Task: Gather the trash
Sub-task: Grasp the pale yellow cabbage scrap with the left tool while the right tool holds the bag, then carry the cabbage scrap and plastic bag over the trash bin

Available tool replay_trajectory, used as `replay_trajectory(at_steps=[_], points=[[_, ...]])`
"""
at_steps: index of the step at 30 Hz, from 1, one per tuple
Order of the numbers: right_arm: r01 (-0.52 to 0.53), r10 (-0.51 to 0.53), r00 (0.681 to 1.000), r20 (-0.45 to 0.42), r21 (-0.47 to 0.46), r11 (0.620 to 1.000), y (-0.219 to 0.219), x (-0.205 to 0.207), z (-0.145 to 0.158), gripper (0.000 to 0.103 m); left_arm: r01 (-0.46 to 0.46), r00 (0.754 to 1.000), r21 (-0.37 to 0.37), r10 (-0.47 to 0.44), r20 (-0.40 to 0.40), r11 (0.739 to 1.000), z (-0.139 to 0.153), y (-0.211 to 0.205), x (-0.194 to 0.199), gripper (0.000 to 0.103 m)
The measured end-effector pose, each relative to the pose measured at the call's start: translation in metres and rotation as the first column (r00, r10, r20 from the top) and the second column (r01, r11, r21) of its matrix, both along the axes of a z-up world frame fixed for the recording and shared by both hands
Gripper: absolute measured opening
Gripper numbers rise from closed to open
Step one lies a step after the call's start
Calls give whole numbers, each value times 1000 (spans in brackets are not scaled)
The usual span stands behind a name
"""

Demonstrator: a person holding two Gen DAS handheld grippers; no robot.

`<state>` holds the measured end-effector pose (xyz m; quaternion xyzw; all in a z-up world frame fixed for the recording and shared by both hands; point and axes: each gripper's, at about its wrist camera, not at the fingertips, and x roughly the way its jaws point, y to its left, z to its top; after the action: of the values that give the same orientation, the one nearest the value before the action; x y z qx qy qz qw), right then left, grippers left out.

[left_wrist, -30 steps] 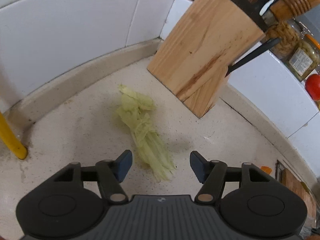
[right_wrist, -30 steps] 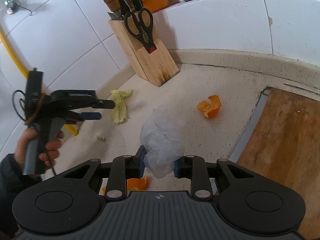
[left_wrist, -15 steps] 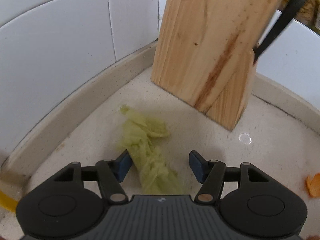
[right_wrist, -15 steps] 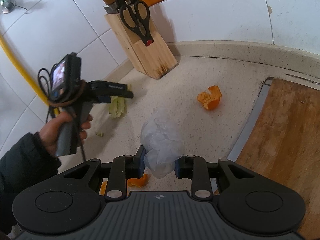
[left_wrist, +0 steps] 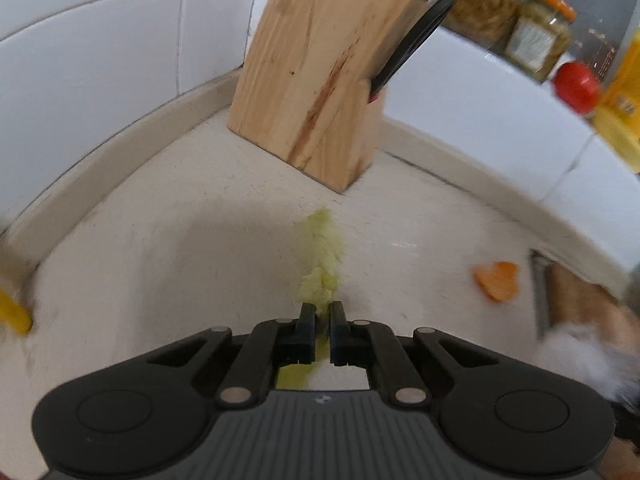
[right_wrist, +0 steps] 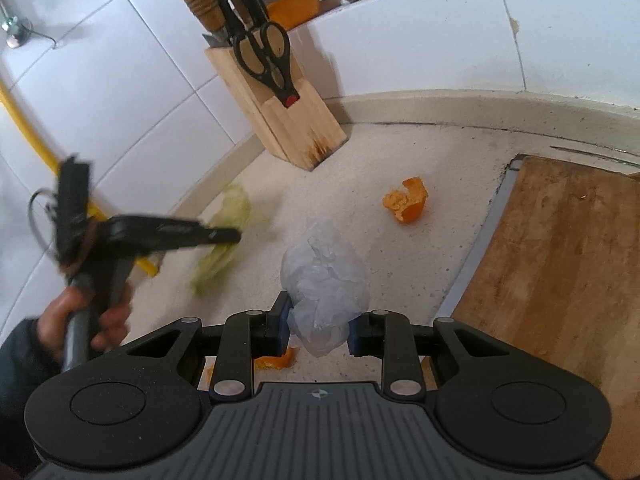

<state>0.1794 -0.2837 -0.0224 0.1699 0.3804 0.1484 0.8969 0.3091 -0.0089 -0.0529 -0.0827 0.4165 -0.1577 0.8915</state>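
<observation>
1. My left gripper (left_wrist: 321, 312) has its jaws pinched together on the pale green leaf scrap (left_wrist: 322, 260); they have just been closing, with the leaf between them, and its far end trails out ahead over the speckled counter (left_wrist: 168, 264).
2. My right gripper (right_wrist: 320, 322) is clamped on a crumpled white plastic bag (right_wrist: 322, 276), which bulges up above the pads.
3. In the right wrist view my left hand (right_wrist: 86, 320) grips the other tool's handle, and the leaf hangs from its tip, blurred.
4. A piece of orange peel (right_wrist: 406, 200) lies on the counter between the bag and the wall; another orange peel bit (right_wrist: 276, 360) lies just under my right gripper.
5. A wooden knife block (right_wrist: 284, 120) with scissors (right_wrist: 266, 60) stands in the corner.
6. A wooden cutting board (right_wrist: 560, 260) lies to the right.
</observation>
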Motion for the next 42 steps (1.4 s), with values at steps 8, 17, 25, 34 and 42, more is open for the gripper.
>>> replay_trajectory(at_steps=[8, 17, 25, 34, 42], points=[[-48, 48, 996, 81, -3, 999, 17, -8, 27, 26, -41, 996, -55, 45, 73, 998, 49, 32, -58, 4], [-135, 135, 985, 108, -2, 991, 44, -25, 44, 25, -84, 988, -132, 100, 120, 988, 73, 63, -119, 4], [-241, 242, 965, 104, -19, 970, 86, -40, 49, 25, -103, 985, -133, 119, 122, 986, 68, 76, -168, 4], [-407, 406, 910, 78, -12, 913, 152, -57, 46, 25, -210, 968, -153, 227, 103, 966, 61, 121, -225, 4], [-557, 556, 830, 44, -1, 831, 221, -79, 40, 25, -326, 937, -151, 341, 79, 933, 51, 167, -282, 4]])
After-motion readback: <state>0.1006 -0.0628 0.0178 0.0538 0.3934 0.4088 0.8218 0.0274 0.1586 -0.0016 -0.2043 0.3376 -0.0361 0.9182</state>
